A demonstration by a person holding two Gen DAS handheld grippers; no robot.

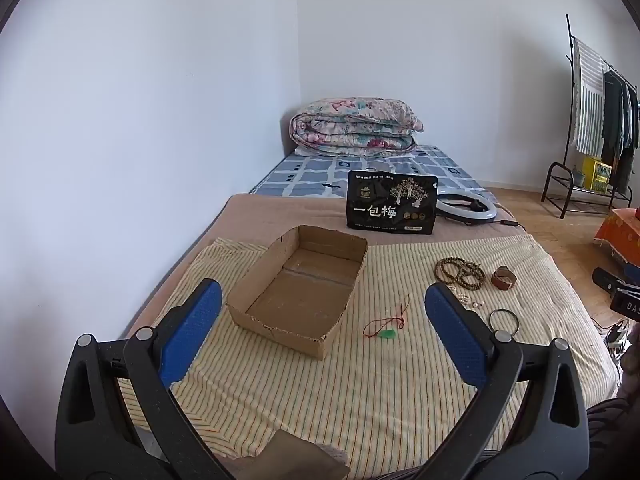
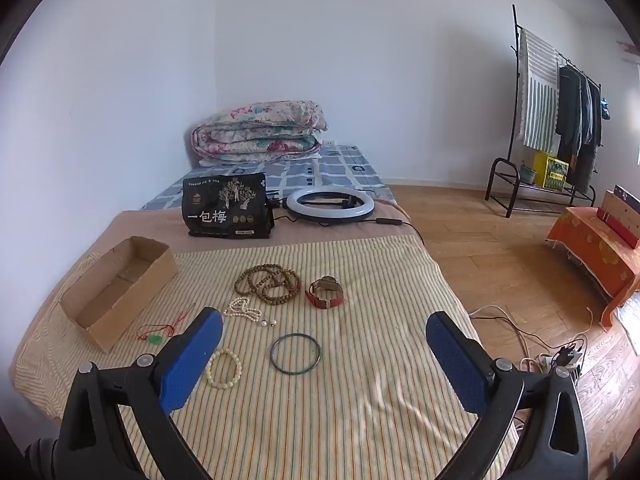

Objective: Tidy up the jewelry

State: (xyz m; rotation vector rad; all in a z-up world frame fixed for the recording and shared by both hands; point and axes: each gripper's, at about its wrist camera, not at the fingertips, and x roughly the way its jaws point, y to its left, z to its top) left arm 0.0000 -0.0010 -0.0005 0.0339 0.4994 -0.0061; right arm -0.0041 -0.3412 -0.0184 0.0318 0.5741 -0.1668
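Observation:
An empty cardboard box point(image 1: 298, 280) point(image 2: 116, 292) sits on a striped cloth point(image 2: 360, 360) on the bed. To its right lie a green pendant on a red cord point(image 1: 387, 334) point(image 2: 154, 338), brown wooden beads point(image 1: 460, 271) point(image 2: 268, 283), a brown-strap watch point(image 1: 503, 277) point(image 2: 326, 293), a white pearl strand point(image 2: 242, 309), a cream bead bracelet point(image 2: 224, 369) and a dark metal bangle point(image 1: 503, 320) point(image 2: 296, 354). My left gripper point(image 1: 322, 308) is open and empty, above the cloth in front of the box. My right gripper point(image 2: 324, 334) is open and empty, above the bangle area.
A black snack bag point(image 1: 392, 205) point(image 2: 228, 206) stands behind the cloth, with a ring light point(image 2: 330, 204) and its cable beside it. A folded floral quilt point(image 2: 260, 130) lies at the bed's far end. Clothes rack point(image 2: 560, 120), orange-covered bench point(image 2: 600, 256) and floor cables point(image 2: 560, 356) are right.

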